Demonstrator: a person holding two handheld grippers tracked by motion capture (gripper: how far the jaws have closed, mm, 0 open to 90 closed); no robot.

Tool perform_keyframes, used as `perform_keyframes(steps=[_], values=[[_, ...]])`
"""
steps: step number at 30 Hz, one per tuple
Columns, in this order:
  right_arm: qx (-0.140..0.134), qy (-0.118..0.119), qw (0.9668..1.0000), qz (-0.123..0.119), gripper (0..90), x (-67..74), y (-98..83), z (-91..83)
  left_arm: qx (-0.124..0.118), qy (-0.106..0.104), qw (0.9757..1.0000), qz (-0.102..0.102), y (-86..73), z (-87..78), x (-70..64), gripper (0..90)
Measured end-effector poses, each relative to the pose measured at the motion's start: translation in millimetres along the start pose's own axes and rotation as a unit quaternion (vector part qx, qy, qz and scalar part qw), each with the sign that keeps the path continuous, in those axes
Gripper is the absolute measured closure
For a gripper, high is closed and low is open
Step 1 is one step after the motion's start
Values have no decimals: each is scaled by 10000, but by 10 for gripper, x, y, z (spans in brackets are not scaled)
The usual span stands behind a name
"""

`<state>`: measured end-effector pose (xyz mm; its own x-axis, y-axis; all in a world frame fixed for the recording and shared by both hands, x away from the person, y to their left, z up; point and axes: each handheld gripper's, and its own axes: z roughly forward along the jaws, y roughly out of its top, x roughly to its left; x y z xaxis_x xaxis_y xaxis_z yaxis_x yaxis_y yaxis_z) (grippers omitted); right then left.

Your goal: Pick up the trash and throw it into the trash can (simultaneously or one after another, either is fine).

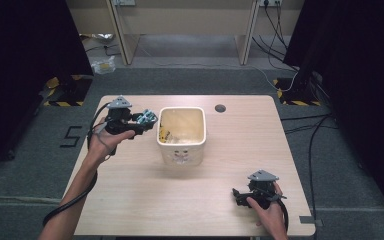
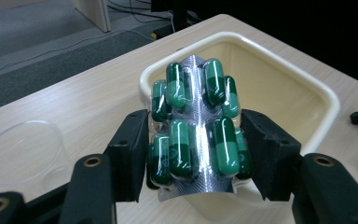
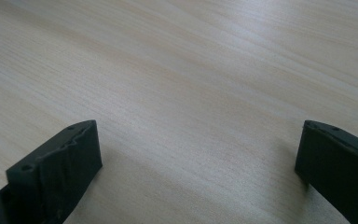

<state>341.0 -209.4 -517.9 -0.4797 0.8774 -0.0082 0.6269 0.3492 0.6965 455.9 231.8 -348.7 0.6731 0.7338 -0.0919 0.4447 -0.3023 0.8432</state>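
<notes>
Pale wood-grain table (image 1: pixel 145 200), rounded corners, matte. Cream square tub (image 1: pixel 182 134) with a glossy, thick, rounded rim stands mid-table. Left gripper (image 2: pixel 196 140), raised just left of the tub's rim, clamps a crinkled silver foil blister pack (image 2: pixel 196 126) of glossy green capsules. Right gripper (image 3: pixel 198 154) low over bare table, jaws wide apart, holding nothing.

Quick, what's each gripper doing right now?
Left gripper: shut on the blister pack of green capsules, beside the cream bin.
Right gripper: open, holding nothing.
</notes>
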Motion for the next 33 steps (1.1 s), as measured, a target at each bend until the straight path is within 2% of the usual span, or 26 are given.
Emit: perform_keyframes(steps=[5, 14, 33], values=[[3, 1, 10000, 1, 4, 0, 0, 0, 13, -22, 9998, 180, 99, 59, -121, 438], [-3, 0, 10000, -12, 4, -2, 0, 0, 67, -229, 9992, 333, 195, 229, -300, 434], [-10, 15, 10000, -32, 4, 1, 0, 2, 420, -394, 9969, 529, 208, 556, -486, 406]])
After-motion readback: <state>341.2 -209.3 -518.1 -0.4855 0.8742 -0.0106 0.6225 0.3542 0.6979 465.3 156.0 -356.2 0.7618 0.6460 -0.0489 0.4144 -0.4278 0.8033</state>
